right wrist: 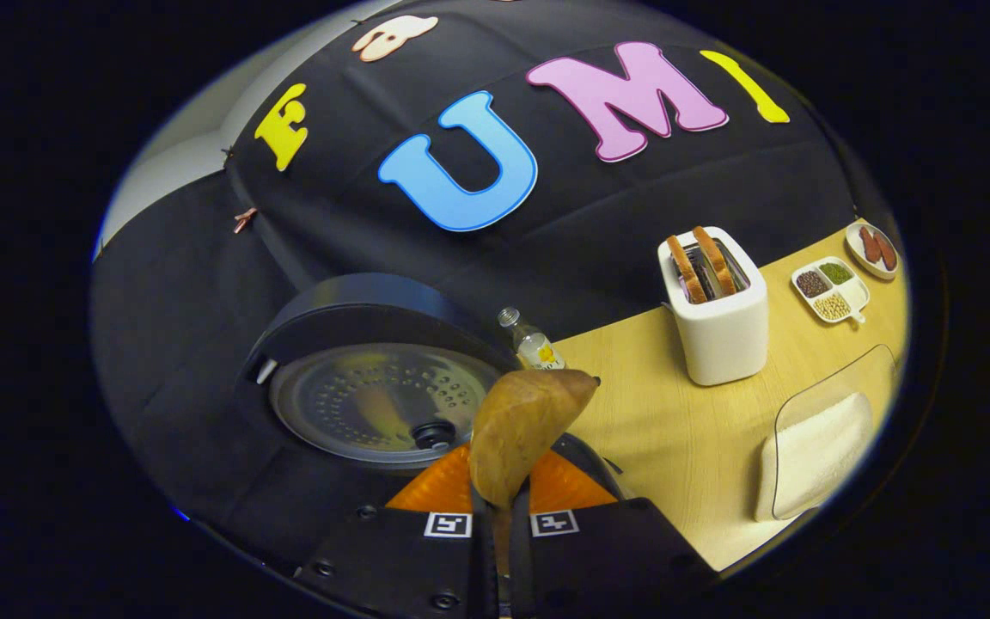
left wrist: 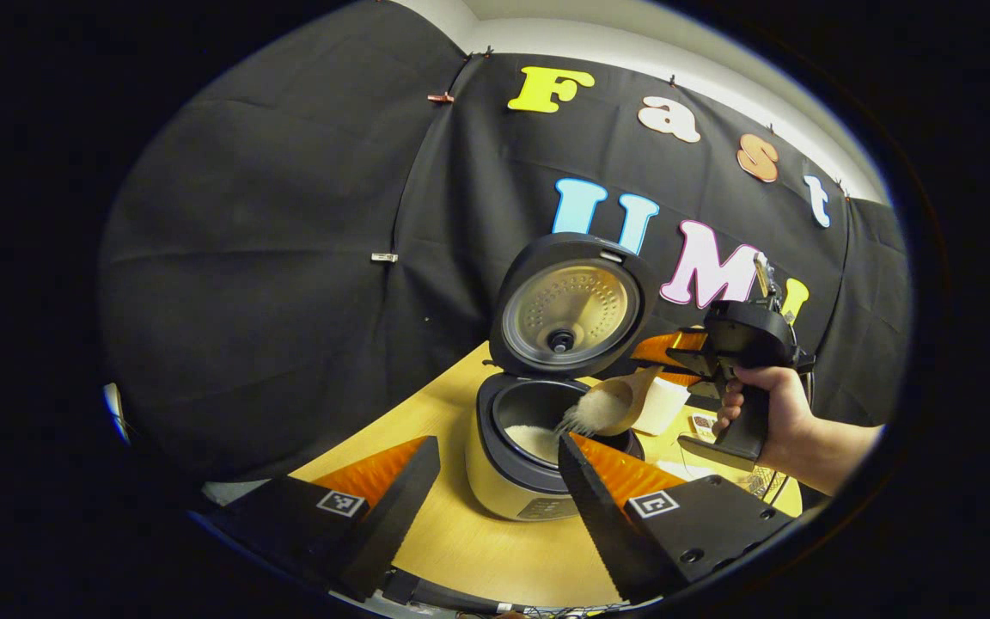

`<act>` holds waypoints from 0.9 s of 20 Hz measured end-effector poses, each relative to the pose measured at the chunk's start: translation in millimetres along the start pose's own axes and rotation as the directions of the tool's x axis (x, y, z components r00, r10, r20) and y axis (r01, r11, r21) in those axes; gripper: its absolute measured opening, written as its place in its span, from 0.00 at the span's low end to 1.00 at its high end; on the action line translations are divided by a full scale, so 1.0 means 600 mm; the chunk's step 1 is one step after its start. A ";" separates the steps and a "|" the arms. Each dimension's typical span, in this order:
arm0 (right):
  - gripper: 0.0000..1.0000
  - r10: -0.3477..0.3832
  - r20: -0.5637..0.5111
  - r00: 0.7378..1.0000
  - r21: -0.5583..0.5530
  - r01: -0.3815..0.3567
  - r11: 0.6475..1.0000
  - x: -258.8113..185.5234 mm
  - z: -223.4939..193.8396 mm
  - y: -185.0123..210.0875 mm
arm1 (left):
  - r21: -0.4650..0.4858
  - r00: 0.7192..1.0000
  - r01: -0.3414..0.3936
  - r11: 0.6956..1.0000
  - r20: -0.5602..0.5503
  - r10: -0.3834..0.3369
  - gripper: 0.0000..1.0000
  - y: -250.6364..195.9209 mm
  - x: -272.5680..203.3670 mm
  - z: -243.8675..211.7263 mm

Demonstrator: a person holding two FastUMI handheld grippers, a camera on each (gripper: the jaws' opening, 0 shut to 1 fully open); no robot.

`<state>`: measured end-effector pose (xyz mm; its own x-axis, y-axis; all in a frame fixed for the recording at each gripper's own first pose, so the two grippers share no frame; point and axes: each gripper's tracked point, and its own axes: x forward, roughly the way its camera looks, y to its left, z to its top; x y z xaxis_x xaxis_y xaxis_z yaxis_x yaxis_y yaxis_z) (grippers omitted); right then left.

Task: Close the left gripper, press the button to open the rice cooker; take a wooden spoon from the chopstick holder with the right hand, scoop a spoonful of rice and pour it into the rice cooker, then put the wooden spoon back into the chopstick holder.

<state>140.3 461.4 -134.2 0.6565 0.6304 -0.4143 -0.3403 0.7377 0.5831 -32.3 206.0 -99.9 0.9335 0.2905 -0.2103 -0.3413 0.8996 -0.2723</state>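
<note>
**Rice tipping from the spoon into the open cooker**

Left gripper view: the round cream-and-black rice cooker (left wrist: 529,456) sits on the pale wooden table (left wrist: 478,542) with its domed lid (left wrist: 568,305) swung fully upright, which leaves the dark inner pot clear from above. A patch of white rice already lies on the pot's floor. Above the rim hangs the light wooden spoon (left wrist: 624,402), bowl tilted down toward the pot so the grains slide off its lip in a white stream. A hand (left wrist: 774,413) holds the right gripper (left wrist: 675,354), which pinches the spoon's handle from the far side. The left gripper (left wrist: 499,468) hovers near the cooker, jaws spread wide and holding nothing, kept back, I judge, so it stays out of the pour.

Right gripper view: the right gripper (right wrist: 502,507) is clamped tight on the spoon (right wrist: 522,430), whose underside faces the camera because the bowl is turned over. The lid's perforated metal plate (right wrist: 383,404) stands just behind. A white toaster (right wrist: 714,309) with bread stands well off to the side.
</note>
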 end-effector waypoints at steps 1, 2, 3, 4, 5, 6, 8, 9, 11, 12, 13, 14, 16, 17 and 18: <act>0.10 -0.013 -0.002 1.000 -0.040 0.013 0.999 0.004 -0.004 -0.004 | 0.000 1.000 0.001 1.000 0.004 -0.001 0.95 0.004 0.005 0.004; 0.10 -0.024 0.003 1.000 -0.091 0.024 0.996 0.009 -0.006 -0.009 | 0.016 1.000 0.001 1.000 0.007 -0.001 0.95 0.009 0.011 0.008; 0.10 -0.031 0.011 0.999 -0.142 0.032 0.989 0.012 -0.007 -0.010 | 0.039 1.000 -0.012 0.999 0.013 0.011 0.96 0.018 0.018 0.011; 0.10 -0.032 0.018 0.999 -0.187 0.034 0.982 0.016 -0.009 -0.010 | 0.054 1.000 -0.022 0.998 0.017 0.021 0.96 0.029 0.024 0.016; 0.10 -0.025 0.025 0.999 -0.230 0.030 0.973 0.019 -0.012 -0.006 | 0.060 1.000 -0.023 0.998 0.020 0.022 0.96 0.035 0.028 0.022; 0.10 -0.014 0.030 0.999 -0.275 0.021 0.961 0.020 -0.014 0.000 | 0.058 0.999 -0.025 0.998 0.025 0.024 0.96 0.042 0.030 0.029; 0.10 0.037 0.021 0.999 -0.365 -0.027 0.931 0.025 -0.025 0.019 | 0.050 0.999 -0.034 0.998 0.034 0.032 0.95 0.056 0.037 0.039; 0.10 0.065 0.010 0.998 -0.408 -0.056 0.911 0.024 -0.035 0.030 | 0.051 0.999 -0.036 0.998 0.040 0.034 0.96 0.061 0.040 0.040; 0.10 0.108 -0.001 0.994 -0.495 -0.094 0.864 0.023 -0.048 0.046 | 0.070 0.998 -0.053 0.996 0.047 0.050 0.95 0.077 0.046 0.044; 0.05 0.122 -0.004 0.992 -0.543 -0.105 0.833 0.020 -0.054 0.052 | 0.077 0.997 -0.058 0.995 0.047 0.055 0.96 0.083 0.047 0.046; 0.10 0.134 -0.010 0.991 -0.593 -0.113 0.797 0.018 -0.060 0.056 | 0.084 0.997 -0.063 0.994 0.048 0.059 0.95 0.089 0.048 0.048; 0.10 0.146 -0.022 0.989 -0.643 -0.126 0.756 0.019 -0.068 0.059 | 0.089 0.997 -0.067 0.994 0.049 0.063 0.96 0.093 0.045 0.050; 0.10 0.175 -0.055 0.983 -0.724 -0.160 0.671 0.020 -0.095 0.068 | 0.095 0.996 -0.074 0.993 0.055 0.069 0.96 0.100 0.046 0.051; 0.10 0.182 -0.068 0.981 -0.753 -0.170 0.636 0.017 -0.106 0.072 | 0.094 0.996 -0.079 0.992 0.056 0.074 0.95 0.101 0.046 0.050; 0.10 0.191 -0.074 0.979 -0.775 -0.177 0.607 0.014 -0.114 0.077 | 0.090 0.995 -0.082 0.993 0.056 0.077 0.95 0.103 0.046 0.050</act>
<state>84.2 517.2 -158.7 0.5278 0.7756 -0.3462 -0.8443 0.5235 -0.1143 -24.7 279.6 -94.2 0.9090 0.3769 -0.1782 -0.4055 0.8984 -0.1685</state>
